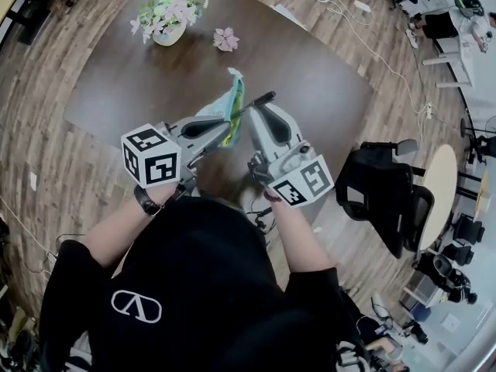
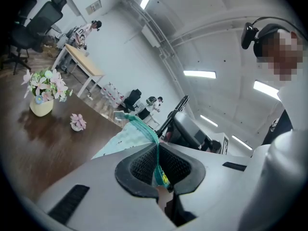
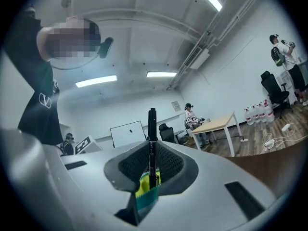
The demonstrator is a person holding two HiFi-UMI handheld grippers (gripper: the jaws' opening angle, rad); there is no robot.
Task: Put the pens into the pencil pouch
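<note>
Both grippers are raised above the dark table (image 1: 310,76), close together. My left gripper (image 1: 223,128) is shut on the edge of the teal pencil pouch (image 1: 232,103), and the zip edge runs up between its pads (image 2: 139,165). The pouch (image 2: 126,134) hangs out ahead of the jaws. My right gripper (image 1: 258,113) is shut on a black pen (image 1: 260,101), which stands upright between its pads (image 3: 168,165). Low in those jaws, beside the pen (image 3: 152,138), sits a bit of yellow and teal fabric (image 3: 144,194). The pen tip lies next to the pouch.
A vase of pink and white flowers (image 1: 167,18) and a small pink flower (image 1: 225,39) stand at the table's far side. A black office chair (image 1: 380,188) is on the wooden floor to the right. Other people and desks are far off.
</note>
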